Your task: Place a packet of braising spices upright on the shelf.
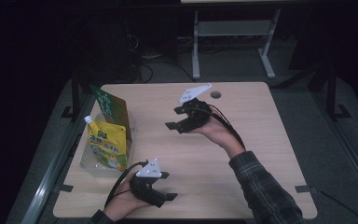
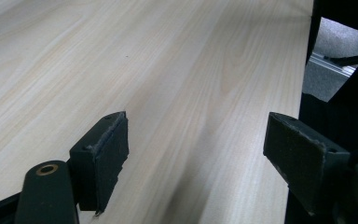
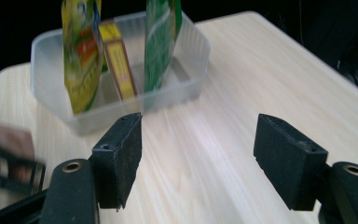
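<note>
Care suits the open right hand-held gripper (image 3: 198, 154) reaching the green pouch (image 3: 161, 42) in the tub (image 3: 193, 70); the left hand-held gripper (image 2: 196, 158) idles open.

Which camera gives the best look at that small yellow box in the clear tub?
The right gripper view: the yellow box stands plainly between the two pouches in the clear tub. In the high view the yellow pouch covers it. The left gripper view faces bare table.
</note>
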